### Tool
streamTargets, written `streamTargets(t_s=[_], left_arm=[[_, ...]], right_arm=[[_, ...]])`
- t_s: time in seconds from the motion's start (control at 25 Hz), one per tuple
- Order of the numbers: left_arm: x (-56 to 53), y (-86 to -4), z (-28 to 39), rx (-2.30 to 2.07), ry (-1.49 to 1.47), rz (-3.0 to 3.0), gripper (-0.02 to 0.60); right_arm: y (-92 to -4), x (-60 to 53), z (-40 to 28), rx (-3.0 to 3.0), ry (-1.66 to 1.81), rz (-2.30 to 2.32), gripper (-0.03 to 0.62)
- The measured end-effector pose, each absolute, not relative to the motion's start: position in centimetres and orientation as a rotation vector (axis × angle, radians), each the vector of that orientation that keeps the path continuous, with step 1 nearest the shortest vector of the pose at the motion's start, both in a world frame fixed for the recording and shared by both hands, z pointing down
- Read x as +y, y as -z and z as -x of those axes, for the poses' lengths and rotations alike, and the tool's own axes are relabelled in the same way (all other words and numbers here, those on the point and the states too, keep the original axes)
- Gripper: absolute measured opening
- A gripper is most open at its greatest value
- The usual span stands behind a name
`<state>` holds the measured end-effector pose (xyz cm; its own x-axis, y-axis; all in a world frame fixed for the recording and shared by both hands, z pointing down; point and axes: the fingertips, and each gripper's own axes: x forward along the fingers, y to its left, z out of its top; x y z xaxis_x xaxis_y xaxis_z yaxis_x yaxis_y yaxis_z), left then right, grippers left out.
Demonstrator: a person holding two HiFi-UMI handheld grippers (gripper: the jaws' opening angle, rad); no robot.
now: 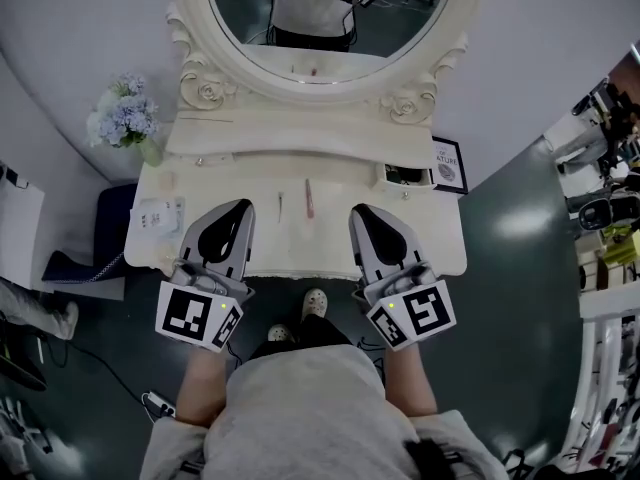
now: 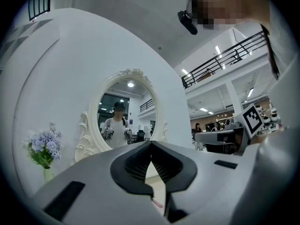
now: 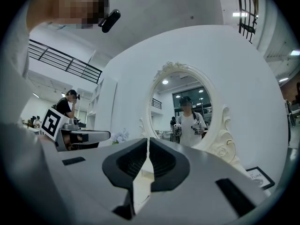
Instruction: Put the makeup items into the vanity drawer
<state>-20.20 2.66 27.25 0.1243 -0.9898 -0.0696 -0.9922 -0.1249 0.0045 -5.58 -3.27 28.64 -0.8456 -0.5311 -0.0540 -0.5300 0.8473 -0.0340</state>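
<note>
While both grippers hang over the front edge of the cream white vanity table (image 1: 300, 256), the table top between them is bare and open. At the far left, a bunch of blue and white flowers (image 1: 122, 116) stands past the table's corner. A small white box (image 1: 158, 214) sits near the left edge. The left gripper (image 1: 242, 208) points to 12 o'clock, with its fingers pressed together and nothing in them. Just to its right lie a short thin dark stick (image 1: 281, 206) and a longer thin pink stick (image 1: 309, 198), both with their long sides running from 12 to 6 o'clock. The right gripper (image 1: 358, 212) also points to 12 o'clock, closed and empty. A small open white compartment (image 1: 405, 175) is at its 1 o'clock.
</note>
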Motion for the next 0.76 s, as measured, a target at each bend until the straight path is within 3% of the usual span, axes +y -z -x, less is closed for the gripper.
streamTargets(t_s=[0.76], left_arm=[[5.6,-26.1,20.8,2.023,-0.101,2.297,0.015]], right_arm=[[-28.0,-0.3,6.5,2.943,0.002,0.851,0.028]])
